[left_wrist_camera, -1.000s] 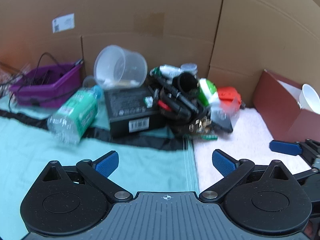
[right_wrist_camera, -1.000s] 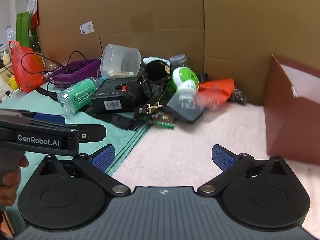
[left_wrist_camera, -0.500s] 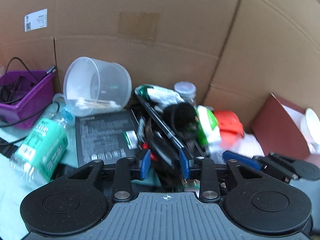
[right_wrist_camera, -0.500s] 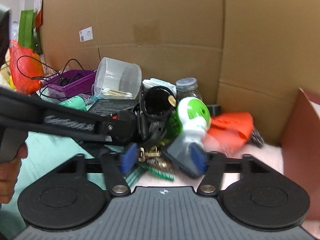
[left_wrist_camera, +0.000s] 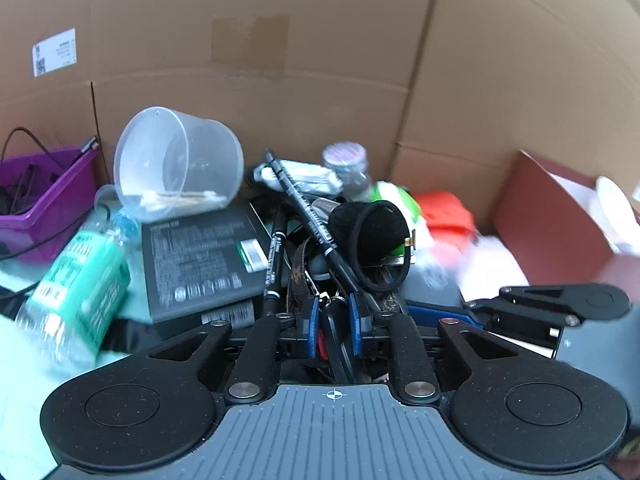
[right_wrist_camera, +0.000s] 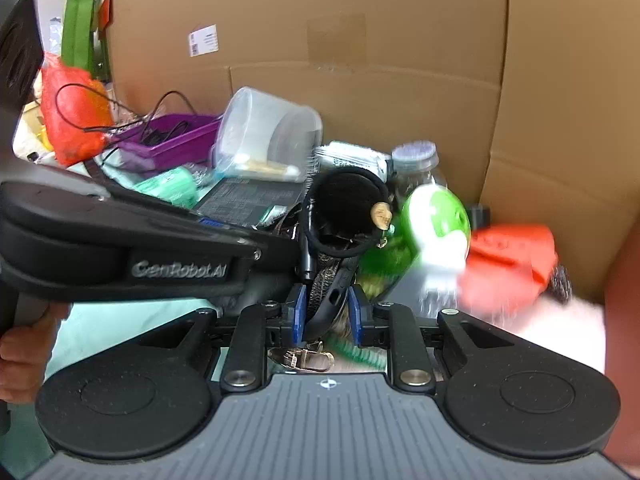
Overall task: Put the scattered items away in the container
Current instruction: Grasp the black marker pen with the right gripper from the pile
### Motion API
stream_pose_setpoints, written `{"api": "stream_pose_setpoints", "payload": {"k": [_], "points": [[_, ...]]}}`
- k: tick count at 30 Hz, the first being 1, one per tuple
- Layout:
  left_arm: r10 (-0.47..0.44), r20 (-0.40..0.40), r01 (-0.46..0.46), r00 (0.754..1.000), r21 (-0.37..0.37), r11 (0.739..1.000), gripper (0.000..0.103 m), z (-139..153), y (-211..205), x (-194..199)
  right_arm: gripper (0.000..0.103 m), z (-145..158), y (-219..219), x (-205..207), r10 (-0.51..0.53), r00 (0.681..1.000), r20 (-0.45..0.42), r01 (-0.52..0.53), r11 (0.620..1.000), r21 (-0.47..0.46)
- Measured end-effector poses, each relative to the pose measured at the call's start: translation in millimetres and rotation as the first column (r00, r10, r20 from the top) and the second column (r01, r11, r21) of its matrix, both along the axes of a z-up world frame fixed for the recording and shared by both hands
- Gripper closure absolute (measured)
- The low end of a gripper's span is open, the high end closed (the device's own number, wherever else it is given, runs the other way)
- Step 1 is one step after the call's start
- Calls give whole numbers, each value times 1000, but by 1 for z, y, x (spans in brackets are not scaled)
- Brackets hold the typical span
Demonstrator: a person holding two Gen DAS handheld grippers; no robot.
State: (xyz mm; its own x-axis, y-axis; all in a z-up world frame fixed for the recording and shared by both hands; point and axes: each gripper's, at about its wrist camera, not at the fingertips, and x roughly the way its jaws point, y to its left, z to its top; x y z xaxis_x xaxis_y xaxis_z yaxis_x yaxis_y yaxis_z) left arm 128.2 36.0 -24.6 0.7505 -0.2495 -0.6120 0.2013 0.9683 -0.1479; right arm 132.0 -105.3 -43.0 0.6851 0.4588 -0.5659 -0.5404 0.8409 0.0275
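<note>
Maroon box (left_wrist_camera: 560,216) and white cup (left_wrist_camera: 614,204) only in left wrist view

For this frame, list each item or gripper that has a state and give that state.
left gripper: jaws narrowed around a dark item in the pile; what it is, unclear
right gripper: jaws narrowed around a dark strap-like item
clear plastic tub: tipped on its side, cotton swabs inside
water bottle: lying down
small jar: upright, lid on
purple bin: upright, holds cables
</note>
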Motion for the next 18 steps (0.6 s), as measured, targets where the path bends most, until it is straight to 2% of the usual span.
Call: {"api": "stream_pose_setpoints", "payload": {"k": [3,6,7,8,10,13,15,17,18], "points": [[-17,-27,16,999,-34,999,89,-4,4,-17,77,-2,-16,-16,20,999,-40,-19,999,27],[-2,-46,-1,999,-66,998,78,-7,11,-29,77,-3,-28,-28,15,997,-80,-11,999,54],[15,-49,-18,999,-67,998,73,-8,12,-35,77,-4,-33,-34,10,996,-84,-5,998,61],[39,-55,-42,998,-55,998,61,-9,14,-37,77,-4,-36,-39,-6,996,-86,12,998,65],[66,-59,-69,996,-38,997,57,-11,17,-41,76,-4,-45,-47,-59,995,-85,65,996,68],[31,-90,-40,995,-98,994,55,-12,19,-50,72,-4,-59,-56,-116,989,-91,122,991,63],[8,-73,-15,997,-98,995,53,-8,14,-60,72,-2,-63,-64,-134,988,-81,139,988,60],[-19,-37,15,999,-97,995,42,-3,8,-71,72,3,-62,-75,-127,990,-52,131,989,62],[-28,-23,26,999,-93,995,40,-1,5,-75,72,7,-62,-80,-118,992,-31,120,991,65]]}}
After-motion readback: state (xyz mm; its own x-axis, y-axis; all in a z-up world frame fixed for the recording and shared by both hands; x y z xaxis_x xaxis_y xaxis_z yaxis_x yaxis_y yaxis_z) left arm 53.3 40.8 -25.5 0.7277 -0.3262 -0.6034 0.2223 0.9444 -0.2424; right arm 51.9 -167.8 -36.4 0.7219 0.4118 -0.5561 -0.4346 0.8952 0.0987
